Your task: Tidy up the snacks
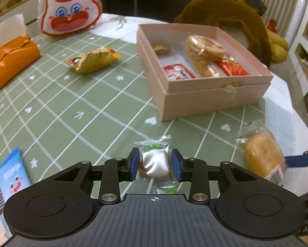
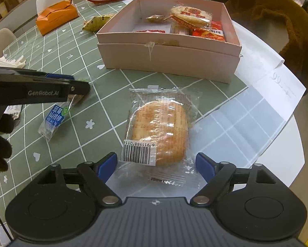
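Green checked tablecloth (image 1: pixel 75 103) on a round table, pink box (image 1: pixel 215 94) at the far side with a few snacks already in it. Left gripper (image 1: pixel 155 163) is open around a small clear-wrapped candy (image 1: pixel 155 161), pads just off its sides. Right gripper (image 2: pixel 156 164) is spread wide around the near end of a wrapped bread bun (image 2: pixel 159 131), not squeezing it.

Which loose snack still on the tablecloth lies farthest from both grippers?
The yellow snack packet, lying between the orange tissue box and the pink box. The bread packet and the small clear-wrapped candy each sit between gripper fingers.
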The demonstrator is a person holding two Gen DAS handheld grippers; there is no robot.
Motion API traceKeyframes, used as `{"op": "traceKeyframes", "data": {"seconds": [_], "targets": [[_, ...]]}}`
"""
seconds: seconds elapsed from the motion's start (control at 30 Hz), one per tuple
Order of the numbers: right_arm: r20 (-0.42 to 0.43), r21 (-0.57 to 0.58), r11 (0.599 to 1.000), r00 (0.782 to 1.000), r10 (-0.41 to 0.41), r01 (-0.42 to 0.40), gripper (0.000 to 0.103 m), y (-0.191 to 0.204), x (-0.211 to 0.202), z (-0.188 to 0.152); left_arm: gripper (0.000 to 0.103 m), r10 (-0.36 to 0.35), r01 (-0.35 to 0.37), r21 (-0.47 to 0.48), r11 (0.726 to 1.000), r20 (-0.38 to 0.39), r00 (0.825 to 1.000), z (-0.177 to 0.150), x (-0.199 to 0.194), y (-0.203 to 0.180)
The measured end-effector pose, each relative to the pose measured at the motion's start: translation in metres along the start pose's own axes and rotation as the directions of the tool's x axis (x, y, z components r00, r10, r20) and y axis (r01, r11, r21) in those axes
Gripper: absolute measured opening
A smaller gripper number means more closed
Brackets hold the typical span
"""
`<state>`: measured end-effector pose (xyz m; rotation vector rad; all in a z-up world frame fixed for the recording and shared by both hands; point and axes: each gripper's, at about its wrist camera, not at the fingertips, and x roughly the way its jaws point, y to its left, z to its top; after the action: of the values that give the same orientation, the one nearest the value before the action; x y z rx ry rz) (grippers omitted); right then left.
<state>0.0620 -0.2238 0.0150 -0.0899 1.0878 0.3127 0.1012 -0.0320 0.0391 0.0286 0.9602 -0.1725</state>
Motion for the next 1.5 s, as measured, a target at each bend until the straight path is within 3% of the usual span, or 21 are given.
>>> {"op": "traceKeyframes", "data": {"seconds": [0.23,0.37,0.5,0.77,0.93,1.07,1.17,1.3,1.4,1.5], "targets": [[0.035,0.018,1.0,0.999,0.005,-0.005,0.084,0.001,-0.001,0.017,0.046,-0.008,0.007,-0.043,0.999,-0.026,1.0,-0.008,0.002,0.012],[0.015,0.039,0.999,1.0,-0.024,0.023,0.084,0.001,0.013,0.033,0.048,-0.022,0.021,-0.041,0.999,-0.022,0.999,-0.007,0.004,0.011],[-0.003,0.057,0.998,0.999,-0.042,0.042,0.084,-0.002,0.022,0.039,0.044,-0.043,0.043,-0.027,0.999,-0.01,0.999,-0.014,0.0,0.009],[-0.003,0.023,1.0,1.0,-0.006,0.006,0.056,-0.003,0.003,0.027,0.041,-0.131,0.129,-0.084,0.988,-0.011,0.991,-0.035,-0.018,0.007],[0.03,0.029,0.999,0.999,0.039,-0.04,0.054,-0.006,-0.017,0.021,0.041,-0.13,0.13,-0.072,0.989,-0.001,0.991,-0.033,-0.035,-0.006],[0.109,0.002,0.999,0.993,0.053,-0.053,0.053,-0.01,-0.054,0.031,0.041,-0.154,0.159,-0.052,0.986,0.078,0.985,-0.005,-0.069,-0.014],[0.25,-0.015,0.999,0.967,0.046,-0.044,0.053,-0.02,-0.105,0.062,0.041,-0.135,0.135,0.011,0.991,0.21,0.968,0.038,-0.113,-0.023],[0.45,-0.002,1.0,0.893,0.025,-0.027,0.053,-0.04,-0.183,0.123,0.041,-0.112,0.091,0.076,0.993,0.341,0.934,0.092,-0.155,-0.035],[0.513,0.018,0.999,0.858,0.015,-0.028,0.053,-0.052,-0.214,0.159,0.041,-0.109,0.076,0.101,0.992,0.376,0.92,0.121,-0.163,-0.04],[0.55,0.009,1.0,0.835,0.0,-0.006,0.054,-0.057,-0.225,0.18,0.041,-0.124,0.096,0.094,0.991,0.373,0.92,0.143,-0.151,-0.039]]}}
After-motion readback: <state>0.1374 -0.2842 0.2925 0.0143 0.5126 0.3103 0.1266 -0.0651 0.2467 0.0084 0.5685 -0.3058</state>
